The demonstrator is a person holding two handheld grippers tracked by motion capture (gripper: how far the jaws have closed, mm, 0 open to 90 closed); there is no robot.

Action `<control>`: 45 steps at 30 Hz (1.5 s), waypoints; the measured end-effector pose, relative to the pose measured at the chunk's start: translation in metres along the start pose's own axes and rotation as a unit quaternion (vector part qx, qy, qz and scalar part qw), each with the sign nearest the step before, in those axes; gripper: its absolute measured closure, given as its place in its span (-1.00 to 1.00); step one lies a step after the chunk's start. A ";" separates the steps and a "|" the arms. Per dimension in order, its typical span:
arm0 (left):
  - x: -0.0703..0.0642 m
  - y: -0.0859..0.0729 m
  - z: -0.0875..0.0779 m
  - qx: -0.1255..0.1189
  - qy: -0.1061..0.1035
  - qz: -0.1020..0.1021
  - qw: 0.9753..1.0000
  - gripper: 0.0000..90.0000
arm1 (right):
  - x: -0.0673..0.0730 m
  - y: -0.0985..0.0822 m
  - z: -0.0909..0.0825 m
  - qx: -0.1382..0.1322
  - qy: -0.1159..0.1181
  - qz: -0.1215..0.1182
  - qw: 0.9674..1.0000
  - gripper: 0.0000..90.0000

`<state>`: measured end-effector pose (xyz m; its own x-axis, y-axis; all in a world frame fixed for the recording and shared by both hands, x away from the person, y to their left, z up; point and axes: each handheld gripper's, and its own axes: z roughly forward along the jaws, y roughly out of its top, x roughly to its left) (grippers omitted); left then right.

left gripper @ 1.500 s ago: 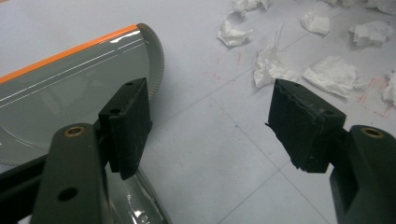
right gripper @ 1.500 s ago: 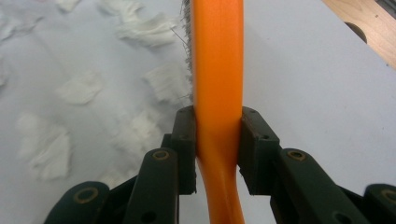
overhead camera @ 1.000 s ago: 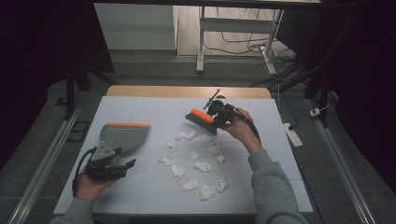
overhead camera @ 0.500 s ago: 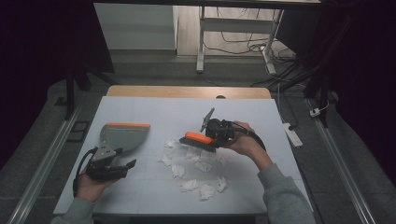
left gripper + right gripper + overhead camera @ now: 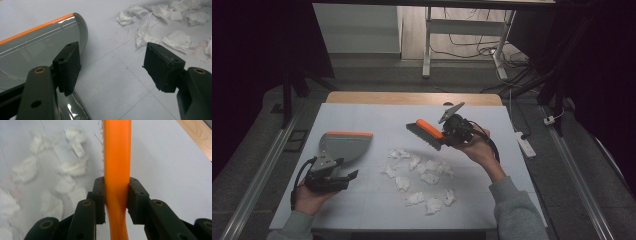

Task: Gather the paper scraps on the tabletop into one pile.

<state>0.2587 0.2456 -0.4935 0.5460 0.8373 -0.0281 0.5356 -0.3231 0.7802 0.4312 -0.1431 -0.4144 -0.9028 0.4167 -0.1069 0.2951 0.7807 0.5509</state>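
Sweeping set-up, seen from above. The right hand-held gripper (image 5: 451, 134) is clamped on the orange handle of the brush (image 5: 426, 134), both pads pressing the handle's narrow neck in the right gripper view; the brush hangs in the air above the far edge of the scattered paper scraps (image 5: 419, 176), bristles pointing down and toward the person's left. The left hand-held gripper (image 5: 332, 176) rests on the desk (image 5: 377, 110) with its jaws apart; in the left gripper view one pad sits against the grey dustpan (image 5: 343, 146) while the other stands free over bare desk, so the pan is not pinched. The pan lies flat, orange lip away from the person, left of the scraps and well apart from them.

Risks, as judged: with the pan unclamped, a sweep could shove it aside or drive scraps past it. A fast stroke may scatter the light paper. The handle, gripped at its neck, could twist between the pads under bristle load.
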 end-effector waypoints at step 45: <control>0.001 -0.001 0.002 0.001 -0.007 0.009 1.000 -0.33 | 0.010 0.026 0.065 0.037 0.053 0.224 0.973 0.57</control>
<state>0.2601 0.2457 -0.4959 0.5651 0.8247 -0.0229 0.5264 -0.3390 0.7798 0.4504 -0.0886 -0.4555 -0.7052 0.6746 0.2185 0.6839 0.5657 0.4607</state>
